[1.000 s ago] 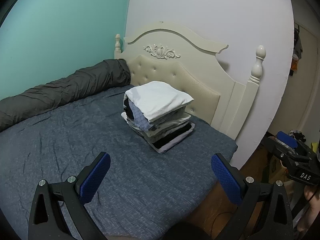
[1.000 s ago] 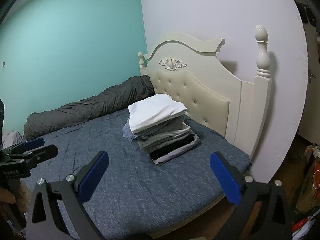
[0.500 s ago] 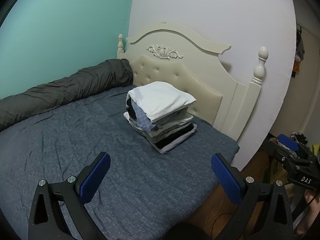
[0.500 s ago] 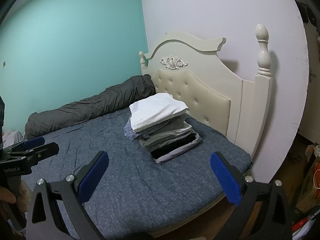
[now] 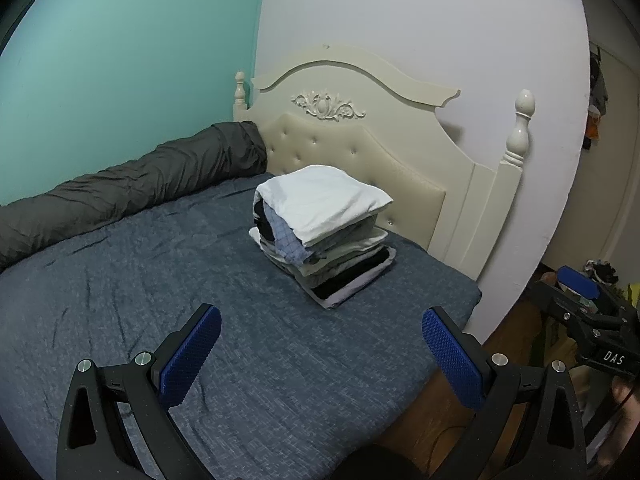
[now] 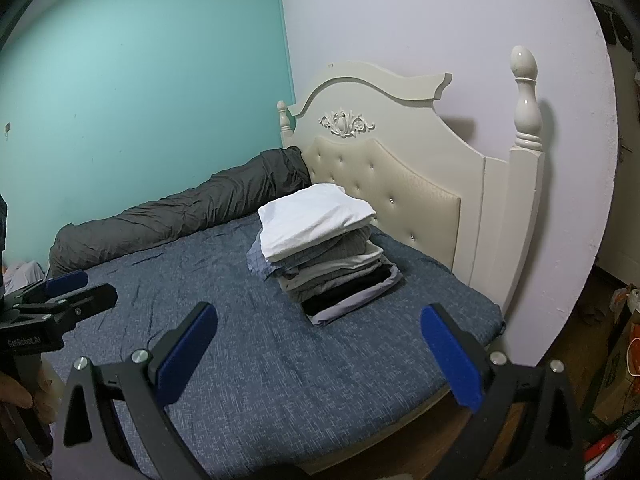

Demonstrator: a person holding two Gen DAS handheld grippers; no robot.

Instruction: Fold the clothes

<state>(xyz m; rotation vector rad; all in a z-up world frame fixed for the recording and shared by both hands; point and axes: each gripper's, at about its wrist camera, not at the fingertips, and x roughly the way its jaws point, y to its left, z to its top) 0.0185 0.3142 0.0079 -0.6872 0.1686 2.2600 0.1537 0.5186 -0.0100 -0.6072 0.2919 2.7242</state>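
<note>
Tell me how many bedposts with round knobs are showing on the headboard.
2. One tall bedpost stands at the headboard's near end, beside the lilac wall. One small bedpost is at the far end, against the green wall, above the rolled grey duvet. Any others are out of view.

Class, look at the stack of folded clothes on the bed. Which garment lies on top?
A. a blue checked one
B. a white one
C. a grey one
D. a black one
B: a white folded garment caps the stack of folded clothes on the blue-grey bedsheet, with the darker and checked pieces beneath it.
</note>
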